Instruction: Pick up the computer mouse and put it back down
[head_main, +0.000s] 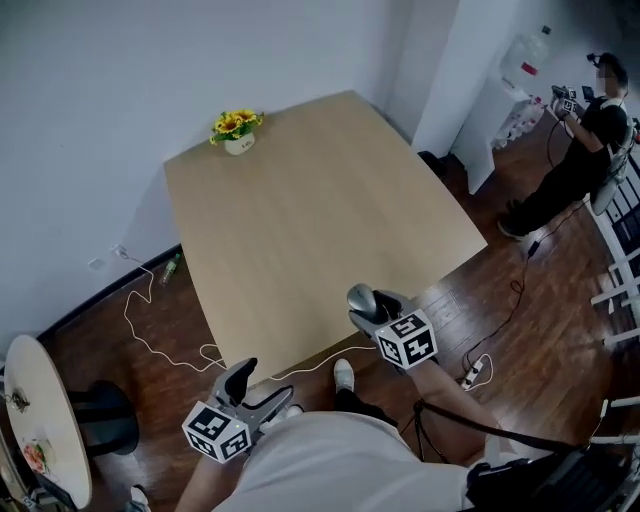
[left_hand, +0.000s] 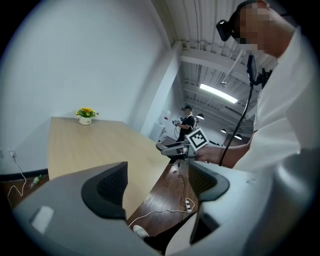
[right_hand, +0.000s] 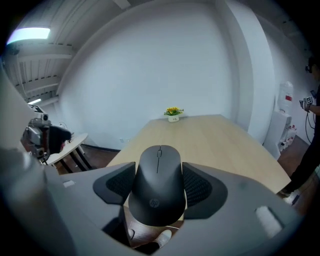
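A dark computer mouse (head_main: 361, 298) (right_hand: 159, 186) is held off the wooden table (head_main: 300, 220), above the table's near edge. My right gripper (head_main: 370, 312) (right_hand: 159, 189) is shut on it, one ribbed pad against each side, the mouse's scroll wheel pointing away. In the left gripper view the right gripper (left_hand: 172, 147) shows level over the table's near corner. My left gripper (head_main: 252, 388) (left_hand: 157, 186) hangs lower at the left, short of the table's edge, over the floor. It is open with nothing between its pads.
A small pot of yellow flowers (head_main: 237, 128) stands at the table's far corner. A white cable (head_main: 150, 340) and a power strip (head_main: 477, 372) lie on the dark wood floor. A round side table (head_main: 45, 420) is at the left. Another person (head_main: 585, 140) sits far right.
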